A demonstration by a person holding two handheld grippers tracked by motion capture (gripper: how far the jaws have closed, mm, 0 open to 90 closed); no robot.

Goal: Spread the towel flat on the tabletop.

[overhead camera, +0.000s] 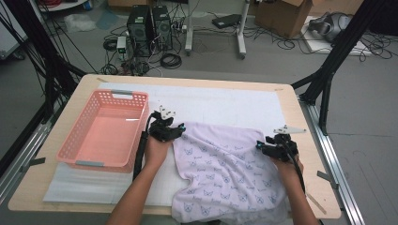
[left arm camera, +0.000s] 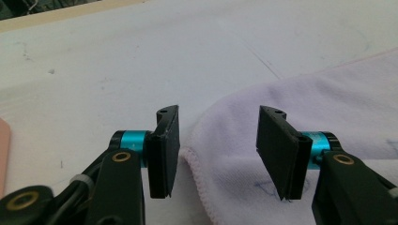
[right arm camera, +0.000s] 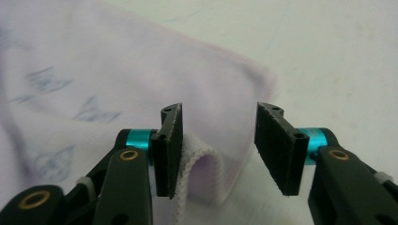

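Observation:
A pale lilac cloth (overhead camera: 225, 168) with small blue prints lies rumpled on the white mat, hanging over the table's near edge. My left gripper (overhead camera: 179, 128) is at the cloth's far-left corner, open; in the left gripper view its jaws stand apart around the hemmed corner (left arm camera: 220, 154), left gripper (left arm camera: 218, 154). My right gripper (overhead camera: 259, 146) is at the cloth's right corner, open; in the right gripper view a folded bit of cloth hem (right arm camera: 206, 168) lies between the spread jaws, right gripper (right arm camera: 217, 152). The cloth corner touches neither pad that I can see.
A pink plastic basket (overhead camera: 75, 140), with nothing in it, stands on the left of the table. The white mat (overhead camera: 225, 101) covers most of the wooden tabletop. Black frame legs, cables and computer boxes stand on the floor beyond the table.

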